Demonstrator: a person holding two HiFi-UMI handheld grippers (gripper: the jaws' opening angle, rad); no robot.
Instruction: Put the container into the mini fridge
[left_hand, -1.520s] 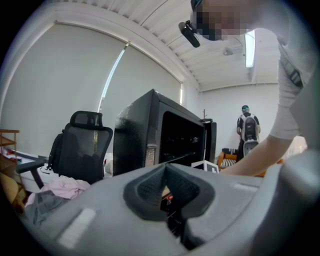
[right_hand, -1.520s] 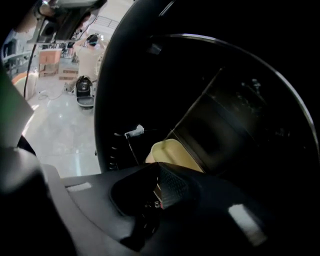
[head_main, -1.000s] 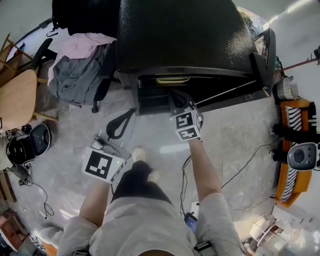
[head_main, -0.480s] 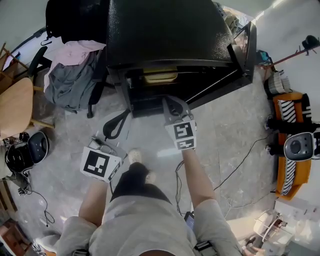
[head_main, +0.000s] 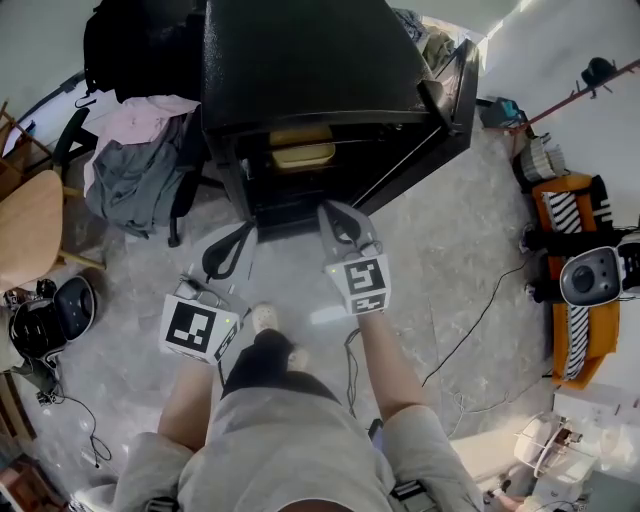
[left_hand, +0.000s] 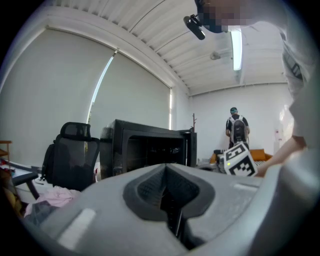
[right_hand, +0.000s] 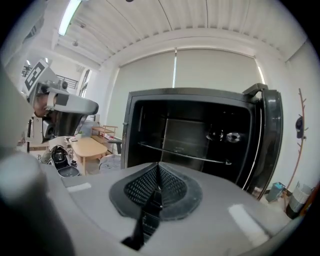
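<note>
Sitting on a shelf inside the black mini fridge (head_main: 310, 60), whose door (head_main: 455, 85) stands open, is the pale yellow container (head_main: 303, 152). The right gripper (head_main: 340, 214) hangs just in front of the opening, clear of the container, its jaws pressed together with nothing between them. The left gripper (head_main: 228, 245) is lower and to the side over the floor (head_main: 450, 250), jaws likewise closed and empty.

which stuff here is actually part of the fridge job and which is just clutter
Job:
mini fridge
open door
yellowish container, on a shelf inside
right gripper and left gripper, both shut, empty

Clutter:
heap of clothes
wooden table
black machine on the floor
orange bench
</note>
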